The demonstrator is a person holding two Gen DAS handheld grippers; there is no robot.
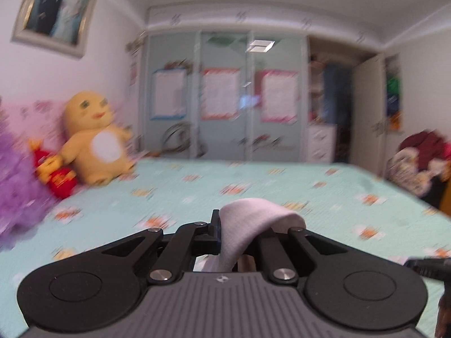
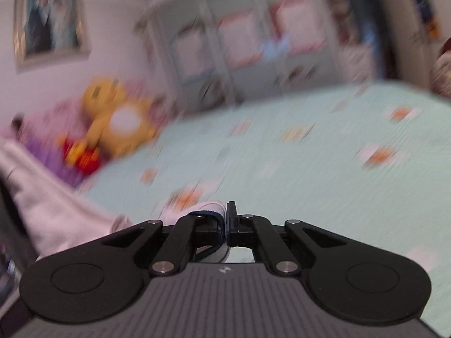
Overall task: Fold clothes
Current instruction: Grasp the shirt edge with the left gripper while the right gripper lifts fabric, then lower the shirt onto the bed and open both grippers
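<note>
The bed (image 1: 253, 186) fills the middle of both views, covered in a pale mint sheet printed with small orange-and-white motifs; it serves as the landmark. At its far left edge, against the pink headboard wall, lies something fluffy and purple (image 1: 17, 186), then a red and gold plush (image 1: 53, 174), then a yellow stuffed toy (image 1: 93, 140) with a white belly, sitting upright on the sheet. Above these, high on the white wall, hangs a framed portrait (image 1: 56, 8). Beyond the foot of the bed stands a wardrobe (image 1: 222, 95) with three pale glass doors, each carrying a bordered sheet of paper. To its right one section stands open (image 1: 332, 104), with clothes and white drawers inside, too blurred to sort out. At the bed's right edge sits a heap of dark red and patterned fabric (image 1: 420, 157).

Over the near part of the bed, the left gripper (image 1: 234, 233) is pinched on a white garment (image 1: 248, 225), which loops up over its right finger and drops between the jaws. In the right wrist view, heavily smeared by motion, the right gripper (image 2: 227, 225) is clamped on a white edge with a dark blue band (image 2: 211, 214). From there the garment (image 2: 56, 205) stretches away leftward, lifted above the sheet.
</note>
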